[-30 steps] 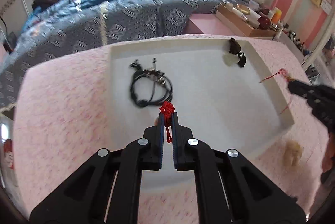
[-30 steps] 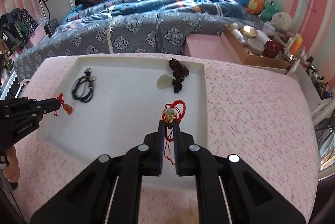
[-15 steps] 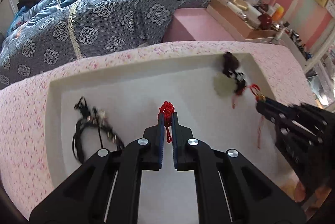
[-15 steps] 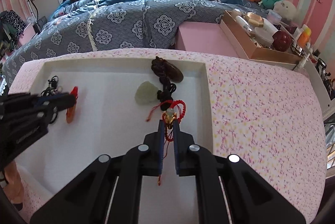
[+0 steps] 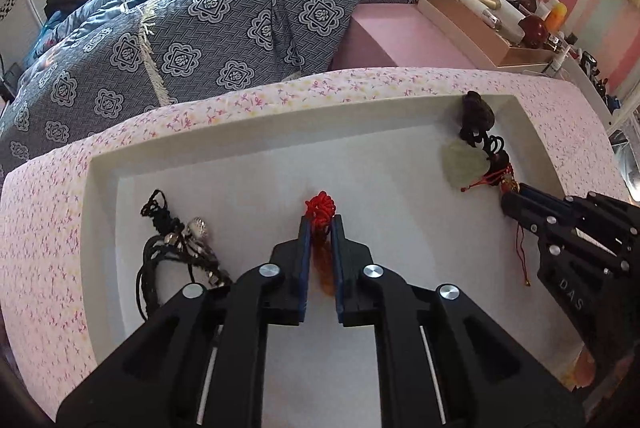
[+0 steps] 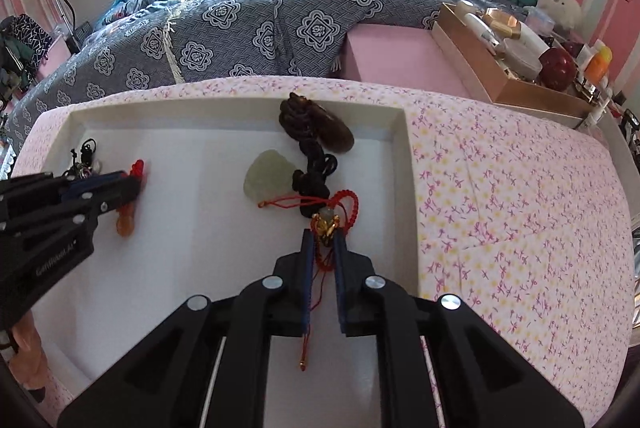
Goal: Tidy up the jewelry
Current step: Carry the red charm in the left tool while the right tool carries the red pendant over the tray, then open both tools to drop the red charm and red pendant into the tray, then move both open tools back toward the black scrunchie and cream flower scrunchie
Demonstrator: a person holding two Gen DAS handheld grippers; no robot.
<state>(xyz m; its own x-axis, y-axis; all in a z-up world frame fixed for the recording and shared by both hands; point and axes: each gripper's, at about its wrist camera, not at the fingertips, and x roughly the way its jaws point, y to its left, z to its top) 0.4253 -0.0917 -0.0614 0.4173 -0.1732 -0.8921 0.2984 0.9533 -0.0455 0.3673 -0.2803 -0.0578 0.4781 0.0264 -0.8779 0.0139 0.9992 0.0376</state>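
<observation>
A: Left tool (image 5: pixel 319 228) is pinching the orange pendant (image 5: pixel 325 268) on its red knotted cord, jaws nearly closed on it, red knot sticking out past the tips. It's hovering over the white tray (image 5: pixel 256 132), just right of the black cord necklace (image 5: pixel 176 252) lying by the tray's left wall.

B: And the right tool (image 6: pixel 323 242)?

A: It's also nearly closed, clamping the gold charm on red string (image 6: pixel 326 224), with the loop out front and the tail dangling below. It's sitting near the tray's right wall, touching or just above the pile with the jade pendant (image 6: pixel 266 180) and the dark brown pendant (image 6: pixel 320 126); can't tell which.

B: Handling?

A: I'm judging everything light. The cords are limp, flopping and swinging, so they're likely snagging on neighbours. The stone pieces are hard, smooth, probably slippery and chippable. Better gripping at the knot or the cord right by the stone, not on the polished face.

B: Risk?

A: The red string is overlapping the black cord of the pile, so it looks like it's tangling. The tray sits on the floral-covered desk (image 6: pixel 500 188).
</observation>
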